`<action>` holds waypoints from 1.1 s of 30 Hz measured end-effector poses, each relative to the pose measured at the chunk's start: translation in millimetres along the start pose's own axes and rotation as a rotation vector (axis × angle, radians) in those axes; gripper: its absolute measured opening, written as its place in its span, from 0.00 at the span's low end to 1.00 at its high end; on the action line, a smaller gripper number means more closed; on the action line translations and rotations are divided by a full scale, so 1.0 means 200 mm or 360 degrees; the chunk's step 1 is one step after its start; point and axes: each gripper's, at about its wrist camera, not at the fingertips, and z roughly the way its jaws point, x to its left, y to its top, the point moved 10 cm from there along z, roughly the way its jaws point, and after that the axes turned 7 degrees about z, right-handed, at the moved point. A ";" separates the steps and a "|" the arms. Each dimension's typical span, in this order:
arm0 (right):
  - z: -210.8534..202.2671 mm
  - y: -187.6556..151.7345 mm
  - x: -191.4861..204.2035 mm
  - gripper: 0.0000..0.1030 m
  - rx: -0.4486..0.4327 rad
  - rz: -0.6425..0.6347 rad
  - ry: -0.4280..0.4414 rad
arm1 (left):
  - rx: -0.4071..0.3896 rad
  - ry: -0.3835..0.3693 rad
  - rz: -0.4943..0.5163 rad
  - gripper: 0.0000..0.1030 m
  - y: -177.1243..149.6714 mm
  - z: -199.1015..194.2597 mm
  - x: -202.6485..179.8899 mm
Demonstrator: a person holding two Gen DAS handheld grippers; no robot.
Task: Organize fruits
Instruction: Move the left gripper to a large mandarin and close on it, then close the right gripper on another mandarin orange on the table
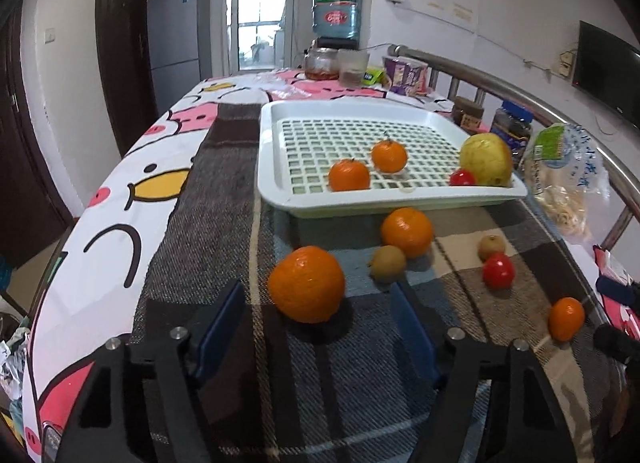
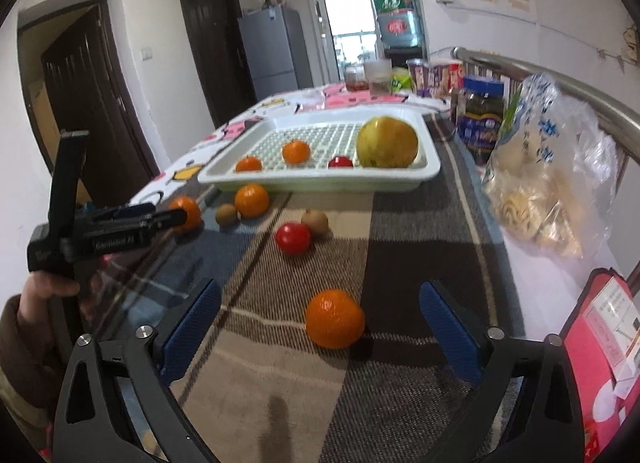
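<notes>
A white slatted tray [image 1: 276,191] holds two small oranges [image 1: 349,175], a red tomato [image 1: 463,177] and a big yellow-green fruit [image 1: 486,159]. On the plaid cloth in front lie another orange [image 1: 406,231], two brown kiwis [image 1: 387,263] and a tomato [image 1: 498,271]. My left gripper [image 1: 318,287] is open around a large orange [image 1: 306,283], with neither pad touching it. My right gripper [image 2: 320,287] is open, and a small orange [image 2: 335,318] lies between its blue fingers [image 2: 192,327], clear of both. In the right wrist view a hand [image 2: 44,289] holds the left gripper [image 2: 176,217].
Jars [image 2: 480,115], a bag of noodles [image 2: 536,183] and a metal rail [image 2: 580,79] line the right side. Cups and snack packs [image 1: 404,73] stand behind the tray. A red box [image 2: 600,343] lies at the near right. The cartoon tablecloth [image 1: 140,191] reaches the left edge.
</notes>
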 end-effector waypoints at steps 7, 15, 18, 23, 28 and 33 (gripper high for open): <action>0.08 -0.06 -0.03 0.74 0.0126 0.0016 0.0000 | 0.0059 -0.0024 -0.0037 0.58 -0.01 0.06 0.01; 0.10 -0.08 -0.04 0.43 0.0186 0.0032 -0.0004 | 0.0087 -0.0054 -0.0075 0.44 -0.02 0.08 0.03; 0.11 -0.09 -0.04 0.35 0.0193 0.0040 0.0006 | 0.0083 -0.0056 -0.0072 0.43 -0.02 0.08 0.03; 0.09 -0.07 -0.03 0.34 0.0165 0.0044 0.0019 | 0.0063 -0.0083 -0.0067 0.42 -0.03 0.04 0.00; 0.08 -0.06 -0.03 0.34 0.0138 0.0045 0.0029 | 0.0030 -0.0103 -0.0038 0.42 -0.03 0.00 -0.05; 0.06 -0.05 -0.04 0.34 0.0111 0.0067 0.0045 | -0.0016 -0.0139 -0.0013 0.42 0.00 -0.06 -0.11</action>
